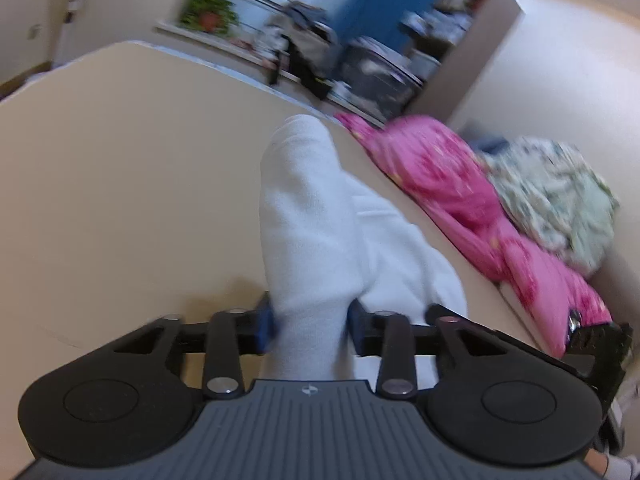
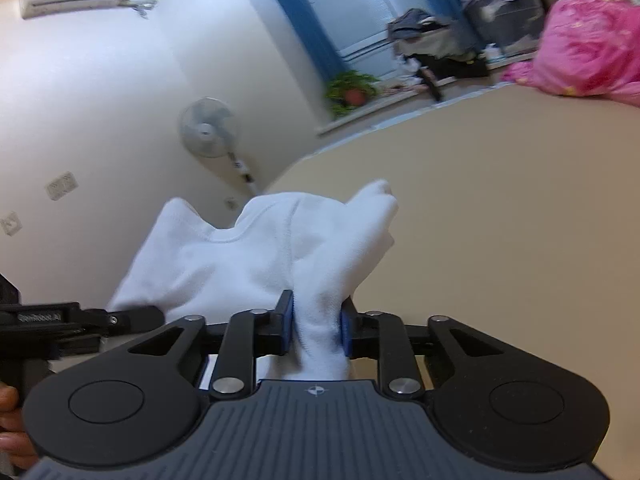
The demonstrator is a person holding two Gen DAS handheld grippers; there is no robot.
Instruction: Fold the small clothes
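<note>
Claws, left (image 1: 312, 322) and right (image 2: 316, 318), each pinching white cloth (image 2: 248, 256): pull taut, lower flat onto counter (image 2: 500, 220), align edges.

The left gripper (image 1: 311, 326) has its two blue-padded fingers (image 1: 265, 328) drawn in toward each other, clamped on a bunch of white cloth (image 1: 308, 216) that fills the gap between them. The right gripper (image 2: 317, 326) is pinched the same way on the same white cloth, its blue pads (image 2: 286, 322) pressing the fabric from both sides. Each gripper shows at the edge of the other's view, so the two are close, side by side.
</note>
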